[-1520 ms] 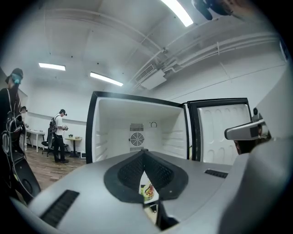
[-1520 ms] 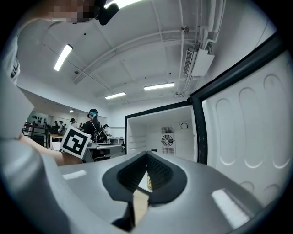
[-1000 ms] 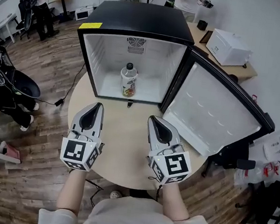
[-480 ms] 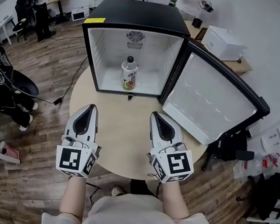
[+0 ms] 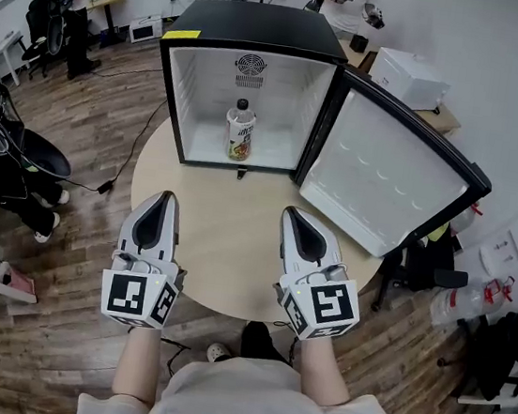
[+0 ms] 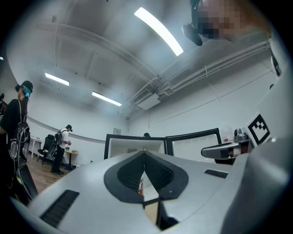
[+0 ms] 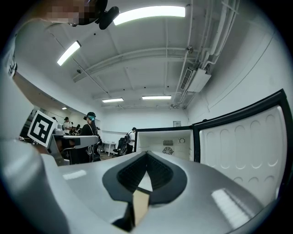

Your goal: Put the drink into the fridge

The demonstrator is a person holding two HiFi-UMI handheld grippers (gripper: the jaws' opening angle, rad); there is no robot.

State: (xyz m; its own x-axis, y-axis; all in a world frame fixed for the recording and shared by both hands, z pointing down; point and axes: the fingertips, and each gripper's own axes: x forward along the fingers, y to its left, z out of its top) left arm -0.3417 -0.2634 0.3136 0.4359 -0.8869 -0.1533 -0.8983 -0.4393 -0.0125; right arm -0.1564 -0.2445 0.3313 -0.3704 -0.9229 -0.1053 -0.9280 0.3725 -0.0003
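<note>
A person at a round wooden table holds a two-jaw gripper in each hand above its near edge; the left gripper has its jaws pressed together with nothing between them; the right gripper likewise has its jaws closed tip to tip and holds nothing. A black mini fridge stands at the table's far edge; its door is swung wide to the right, reaching out past the table's right edge. The drink, a labelled bottle with a dark cap, stands upright on the fridge floor near the middle, well apart from both grippers. Behind the fridge another person stands; a third person stands by a desk at the far left; a white box sits on a desk to the right.
</note>
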